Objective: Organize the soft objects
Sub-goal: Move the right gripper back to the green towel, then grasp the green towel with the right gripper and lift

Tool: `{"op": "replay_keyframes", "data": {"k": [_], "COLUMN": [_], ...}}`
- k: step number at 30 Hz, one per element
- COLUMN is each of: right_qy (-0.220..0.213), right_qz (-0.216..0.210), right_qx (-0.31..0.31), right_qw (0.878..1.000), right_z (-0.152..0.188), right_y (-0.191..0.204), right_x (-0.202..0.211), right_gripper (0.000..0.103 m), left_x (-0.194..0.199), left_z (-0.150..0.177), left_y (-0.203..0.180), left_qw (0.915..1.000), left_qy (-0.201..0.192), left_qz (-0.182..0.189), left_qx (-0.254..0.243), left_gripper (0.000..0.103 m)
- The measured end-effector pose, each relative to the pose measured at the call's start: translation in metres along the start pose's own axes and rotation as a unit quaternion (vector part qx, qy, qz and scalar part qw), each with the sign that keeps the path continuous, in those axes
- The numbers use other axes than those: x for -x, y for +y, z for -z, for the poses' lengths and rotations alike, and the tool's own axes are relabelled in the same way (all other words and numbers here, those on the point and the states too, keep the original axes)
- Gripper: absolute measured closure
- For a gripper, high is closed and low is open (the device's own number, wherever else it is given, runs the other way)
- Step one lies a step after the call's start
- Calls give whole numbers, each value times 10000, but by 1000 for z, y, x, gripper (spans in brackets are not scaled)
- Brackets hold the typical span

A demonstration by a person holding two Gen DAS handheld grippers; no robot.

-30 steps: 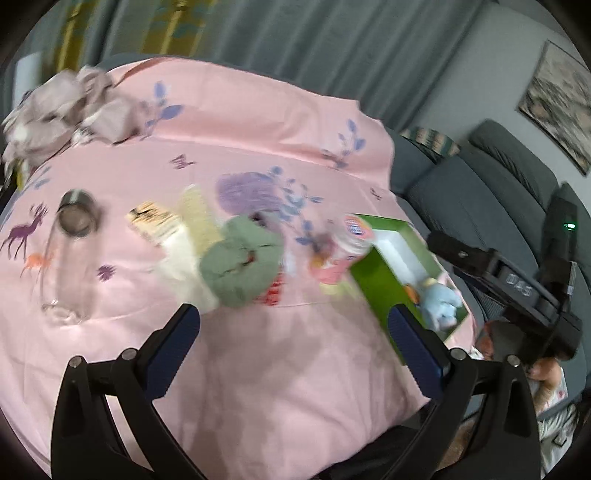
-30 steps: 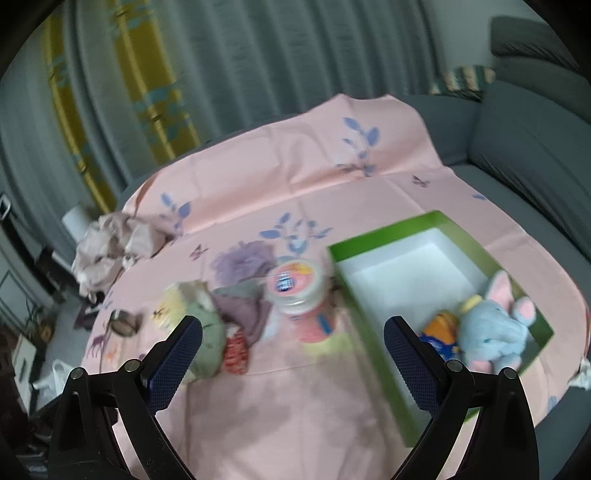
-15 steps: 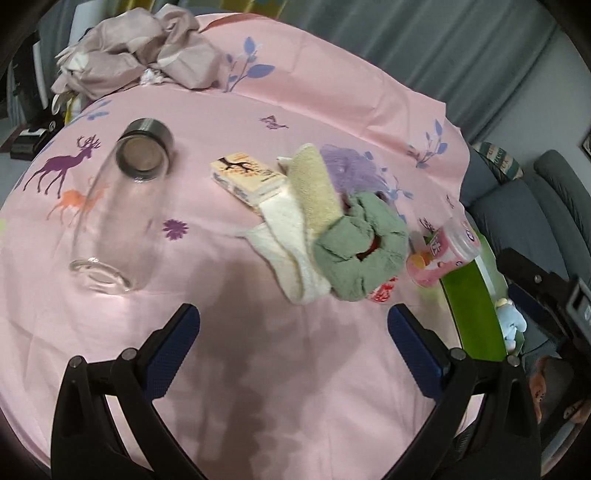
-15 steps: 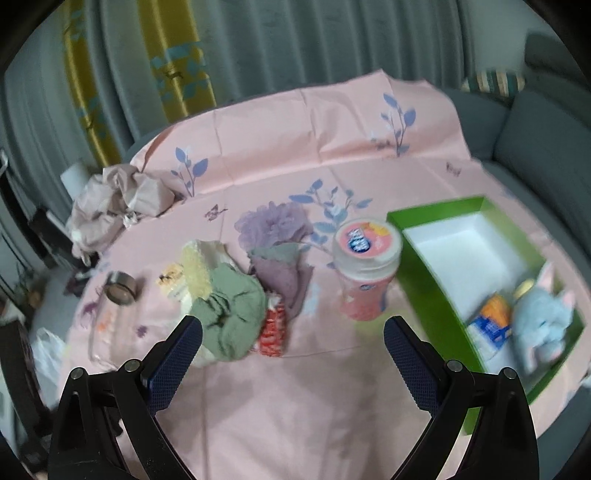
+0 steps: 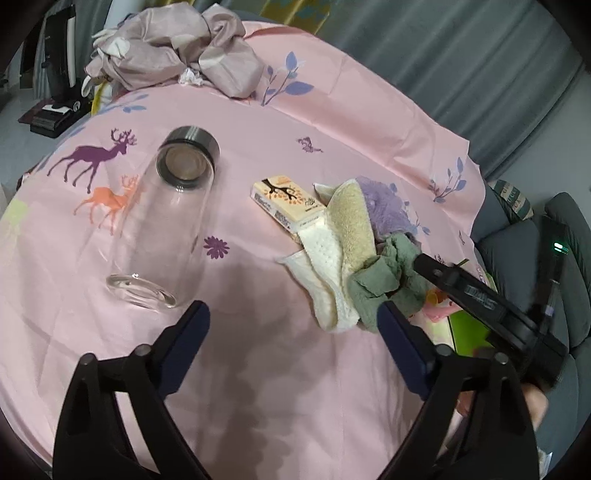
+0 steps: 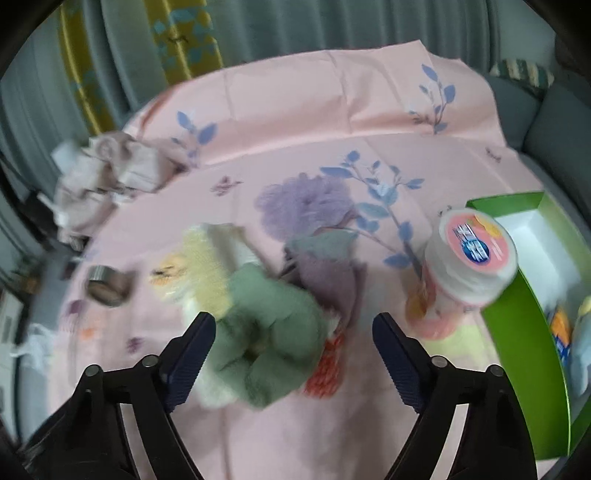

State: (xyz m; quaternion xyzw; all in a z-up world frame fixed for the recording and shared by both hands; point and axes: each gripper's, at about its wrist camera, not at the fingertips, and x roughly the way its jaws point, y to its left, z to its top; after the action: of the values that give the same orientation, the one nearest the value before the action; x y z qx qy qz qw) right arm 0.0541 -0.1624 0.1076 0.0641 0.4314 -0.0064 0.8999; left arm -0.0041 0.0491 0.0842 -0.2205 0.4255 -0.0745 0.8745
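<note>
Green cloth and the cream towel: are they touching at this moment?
Touching. In the left wrist view the green cloth lies bunched against and partly over the cream towel, with no pink sheet showing between them.

I note a home living room: grey cushioned sofa (image 5: 524, 236), grey pleated curtains (image 6: 332, 26), pink floral-print cloth-covered counter (image 5: 332, 110).
</note>
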Motion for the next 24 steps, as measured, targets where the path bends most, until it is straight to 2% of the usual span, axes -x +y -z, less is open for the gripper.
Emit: {"op": "replay_keyframes", "data": {"k": [1,2,3,4,5,7,8,11,15,20,22,24], "right_qy": [21,25,24,24,-7,-32,-106,-254,-31,605,714,681], "right_qz": [15,-33,-90,-105,-28,-102,-435,-966,-1787,-2226,-2327,-2206], "right_qx": [19,60,107,138,200,278,209,114,-35,-70,-22,106], "right_qw": [10000,10000,9999,9998,9998,9996,9988,9949,9839,9730,9699,9729], "right_z": [-1,1,2,2,4,3,3,6,14,27,32,36], "right_y": [-1,-2,-3,-4,-5,-6,-10,-16,-18,-10,-6,-4], "right_x": [-5,-11,-14,-15,-16,-10,2,30,53,46,47,48], "right_gripper": [28,46,56,75,84,93,93,93,93,93,93,93], "left_x": [-2,-3,-4,-5,-7,-10,-10,-13,-12,-13,-15,-19], "left_z": [0,1,2,3,4,5,7,9,11,16,20,22], "left_y": [0,-1,-3,-4,-5,-6,-7,-10,-8,-10,-13,-13], "left_qw": [10000,9999,9998,9996,9995,9995,9995,9991,9993,9989,9982,9974], "left_qy": [17,18,23,34,50,109,134,242,315,449,563,681], "left_qz": [-26,-76,-123,-138,-130,-109,-100,-132,-49,48,122,186], "left_qx": [-48,-113,-178,-236,-270,-263,-260,-328,-216,-145,-152,-108], "left_gripper": [18,19,21,22,22,22,22,22,22,22,22,22]}}
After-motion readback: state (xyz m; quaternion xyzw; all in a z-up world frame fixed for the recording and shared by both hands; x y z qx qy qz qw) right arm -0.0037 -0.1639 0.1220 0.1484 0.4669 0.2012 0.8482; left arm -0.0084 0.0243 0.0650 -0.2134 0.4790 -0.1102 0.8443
